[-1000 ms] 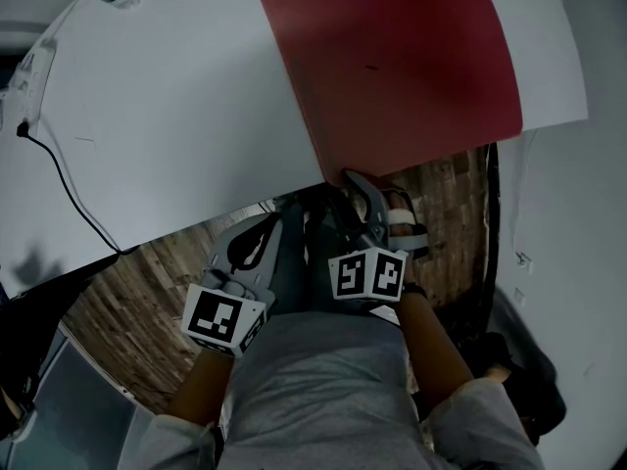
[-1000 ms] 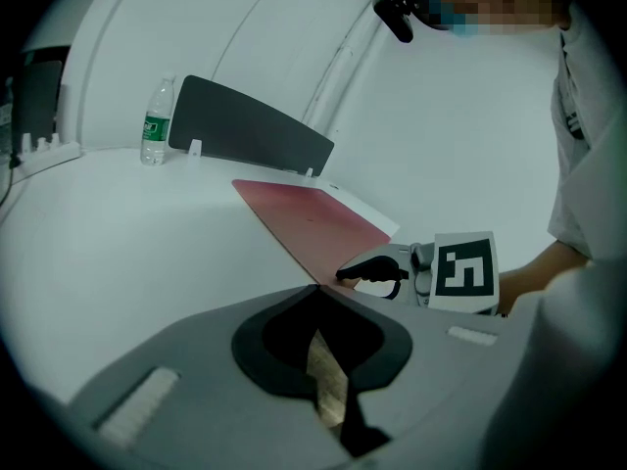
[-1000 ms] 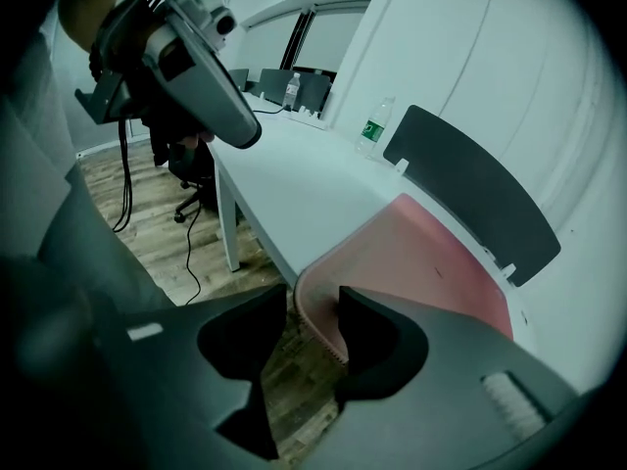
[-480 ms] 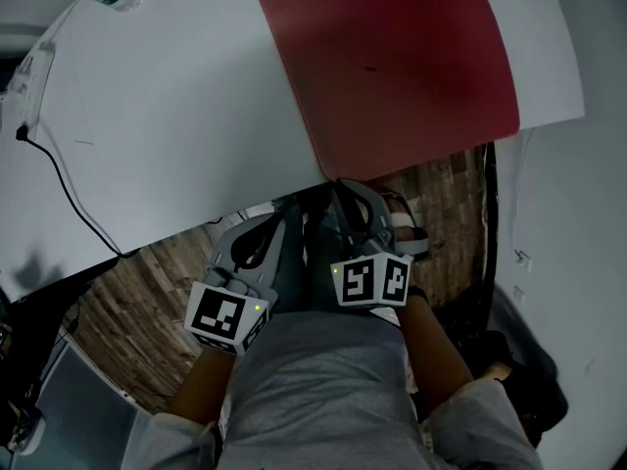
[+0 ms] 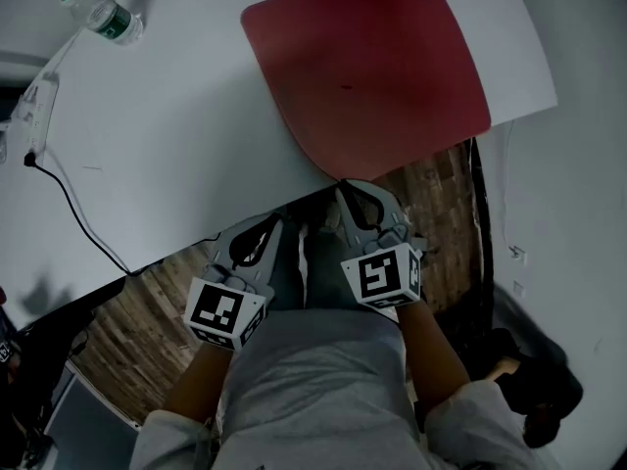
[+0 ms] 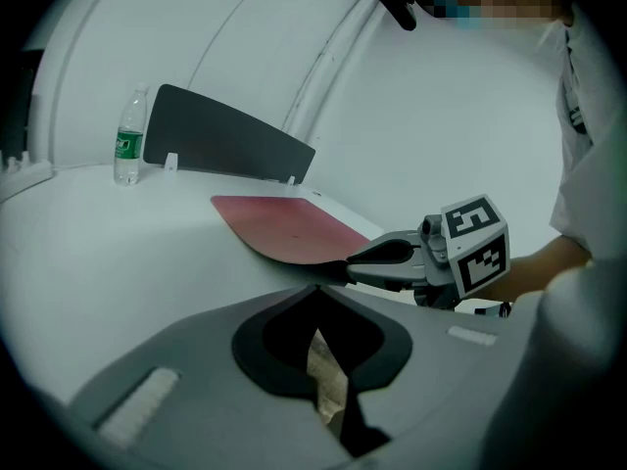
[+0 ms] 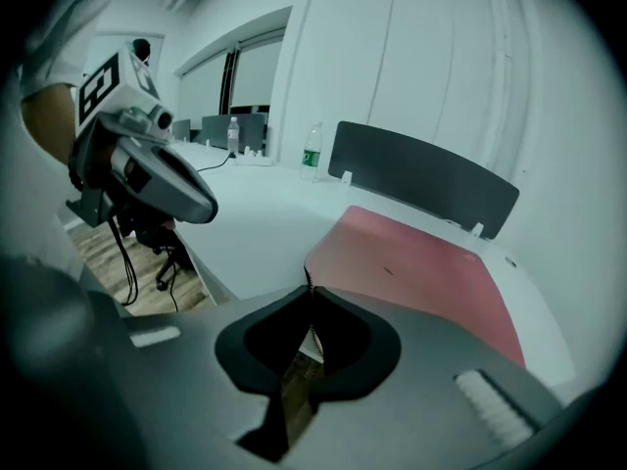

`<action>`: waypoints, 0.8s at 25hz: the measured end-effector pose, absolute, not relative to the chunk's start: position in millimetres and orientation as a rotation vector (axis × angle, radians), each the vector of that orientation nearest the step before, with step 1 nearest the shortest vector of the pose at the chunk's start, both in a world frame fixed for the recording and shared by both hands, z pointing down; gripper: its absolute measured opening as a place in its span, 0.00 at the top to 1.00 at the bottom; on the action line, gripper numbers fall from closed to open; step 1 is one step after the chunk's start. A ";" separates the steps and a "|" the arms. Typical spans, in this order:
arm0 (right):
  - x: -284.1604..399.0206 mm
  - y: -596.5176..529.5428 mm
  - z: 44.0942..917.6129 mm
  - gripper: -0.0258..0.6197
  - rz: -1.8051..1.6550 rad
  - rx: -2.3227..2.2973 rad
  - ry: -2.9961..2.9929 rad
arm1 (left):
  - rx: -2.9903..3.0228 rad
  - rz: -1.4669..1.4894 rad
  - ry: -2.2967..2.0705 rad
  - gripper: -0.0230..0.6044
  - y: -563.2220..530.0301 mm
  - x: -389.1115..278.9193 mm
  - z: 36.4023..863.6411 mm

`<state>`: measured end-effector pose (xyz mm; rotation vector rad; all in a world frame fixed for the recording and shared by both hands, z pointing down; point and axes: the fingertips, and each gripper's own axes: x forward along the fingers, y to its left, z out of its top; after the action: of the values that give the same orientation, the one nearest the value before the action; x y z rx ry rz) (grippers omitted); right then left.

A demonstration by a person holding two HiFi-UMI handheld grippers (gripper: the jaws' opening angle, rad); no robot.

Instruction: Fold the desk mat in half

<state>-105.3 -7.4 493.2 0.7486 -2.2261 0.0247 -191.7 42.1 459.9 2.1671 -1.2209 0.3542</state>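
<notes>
Lying flat and unfolded: dark red, rounded-corner desk mat (image 5: 367,67), both tongs closed

- The desk mat is spread on the white worktop (image 5: 186,135), toward its right end. One rounded corner reaches the front edge. No crease or lifted corner shows in any view.
- Right tongs (image 5: 345,186): tips pressed together with no gap. They point at the mat's near corner, right at its edge. The right gripper view shows the tips meeting where the corner begins. Whether any mat material is nipped between them I cannot tell.
- Left tongs (image 5: 281,220): also closed, with nothing between the tips. They sit off the worktop, just in front of its edge, left of the right tongs and apart from the mat.
- Both marker cubes are close to the person's torso, over grey clothing, with brown wood-plank floor (image 5: 127,302) below.
- Clear plastic water bottle with a green label (image 5: 103,16): at the far left of the worktop, well apart from the mat.
- Thin black cable (image 5: 73,204): trails across the left part of the worktop.
- Dark upright divider panel (image 7: 421,179): stands along the far edge, just behind the mat.
</notes>
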 end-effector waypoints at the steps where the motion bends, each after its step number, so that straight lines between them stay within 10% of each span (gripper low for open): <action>1: -103.4 -9.9 488.8 0.93 0.055 0.761 -2.242 | 2.178 0.356 -1.221 0.93 39.2 -190.6 456.0; 20: -19.8 -85.9 429.3 0.93 0.253 0.765 -2.505 | 2.162 0.351 -1.334 0.93 -31.2 -92.9 423.4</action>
<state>-19.8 -85.9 429.3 0.7653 -2.5047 0.2526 -92.9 -31.2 423.4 2.1616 -1.3342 0.3506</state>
